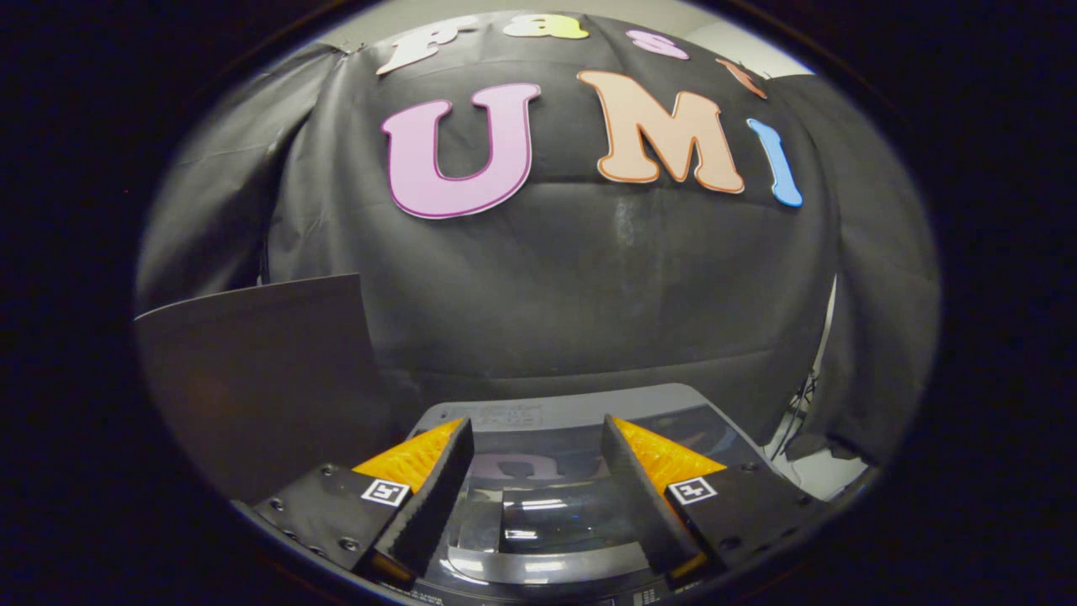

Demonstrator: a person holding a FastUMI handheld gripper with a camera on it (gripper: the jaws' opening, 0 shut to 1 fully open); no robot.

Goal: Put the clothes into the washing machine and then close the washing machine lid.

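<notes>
The gripper (534, 446) hangs with its two orange-backed fingers (429, 497) spread wide and nothing between them, poised above the washing machine (538, 412). Through the gap shows the machine's glossy dark lid (538, 522), lying flat and apparently closed, its glass reflecting the booth. The grey control strip runs along the machine's far edge, so the lid probably hinges there, its long axis crossing the fingers. No clothes can be seen. A dark flat board (252, 370) stands beyond the left finger.
</notes>
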